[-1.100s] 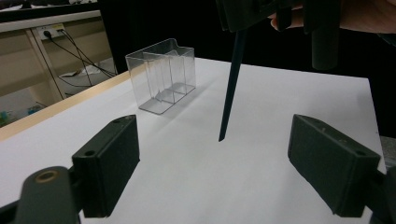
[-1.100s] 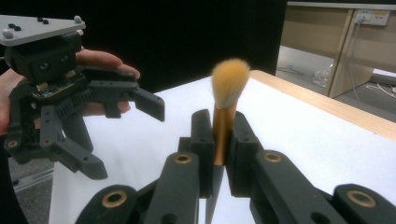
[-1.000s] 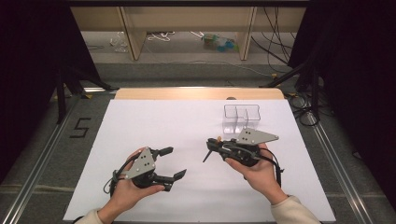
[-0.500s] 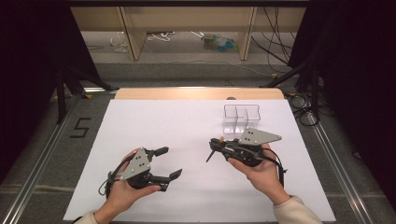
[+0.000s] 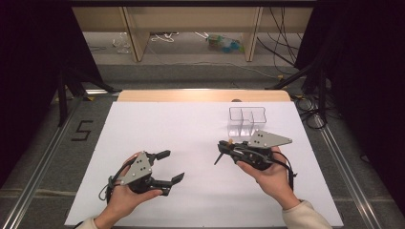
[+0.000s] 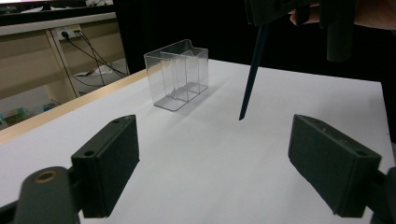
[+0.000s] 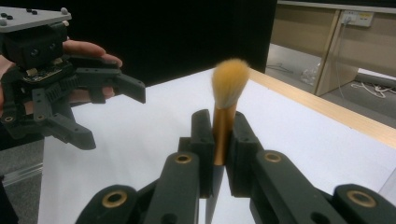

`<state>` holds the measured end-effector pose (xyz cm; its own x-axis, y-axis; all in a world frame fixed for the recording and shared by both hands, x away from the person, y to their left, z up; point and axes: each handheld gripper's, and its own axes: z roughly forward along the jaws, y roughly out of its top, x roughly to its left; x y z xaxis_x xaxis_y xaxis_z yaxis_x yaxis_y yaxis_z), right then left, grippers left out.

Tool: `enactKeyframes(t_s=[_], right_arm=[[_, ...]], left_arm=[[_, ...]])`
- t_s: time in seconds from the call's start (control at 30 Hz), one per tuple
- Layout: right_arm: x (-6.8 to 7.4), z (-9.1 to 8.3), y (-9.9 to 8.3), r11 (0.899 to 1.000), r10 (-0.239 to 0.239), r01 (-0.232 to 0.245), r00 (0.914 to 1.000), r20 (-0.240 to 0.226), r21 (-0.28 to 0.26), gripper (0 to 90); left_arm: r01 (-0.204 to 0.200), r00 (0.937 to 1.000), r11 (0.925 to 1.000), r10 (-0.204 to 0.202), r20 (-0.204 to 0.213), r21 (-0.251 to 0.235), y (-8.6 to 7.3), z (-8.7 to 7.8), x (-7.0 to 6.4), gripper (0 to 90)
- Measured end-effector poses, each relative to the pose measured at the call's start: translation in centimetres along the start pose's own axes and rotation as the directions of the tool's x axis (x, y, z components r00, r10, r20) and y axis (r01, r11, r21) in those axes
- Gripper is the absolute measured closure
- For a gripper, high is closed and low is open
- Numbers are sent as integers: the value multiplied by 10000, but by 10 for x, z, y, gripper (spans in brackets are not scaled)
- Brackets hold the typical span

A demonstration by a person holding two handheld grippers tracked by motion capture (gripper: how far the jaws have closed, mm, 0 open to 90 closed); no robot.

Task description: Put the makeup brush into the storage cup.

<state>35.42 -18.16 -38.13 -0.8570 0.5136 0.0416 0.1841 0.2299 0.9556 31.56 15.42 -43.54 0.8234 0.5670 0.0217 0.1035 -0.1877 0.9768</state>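
White rectangular table surface bears clear plastic three-compartment box near far right edge. Left gripper, jaws spread wide, held low at near left. Right gripper, just in front of box, jaws clamped on gold-ferruled makeup brush with dark tapered handle; handle tip points down toward table.

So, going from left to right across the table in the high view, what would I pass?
Left gripper, empty and open → makeup brush clamped in the right gripper → clear divided box.
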Motion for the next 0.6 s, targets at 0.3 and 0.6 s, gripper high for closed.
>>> enactKeyframes(t_s=[0.3, 0.6], right_arm=[[-1, -3, -1, 9998, 161, -161, 9999, 25, 84, 840], [-3, -8, -3, 9999, 132, -133, 9998, 127, 45, 840]], left_arm=[[10, 10000, 10000, -10, -7, -22, 0, 0, 0, 163], [70, 10000, 10000, -70, -16, -43, 0, -1, 0, 163]])
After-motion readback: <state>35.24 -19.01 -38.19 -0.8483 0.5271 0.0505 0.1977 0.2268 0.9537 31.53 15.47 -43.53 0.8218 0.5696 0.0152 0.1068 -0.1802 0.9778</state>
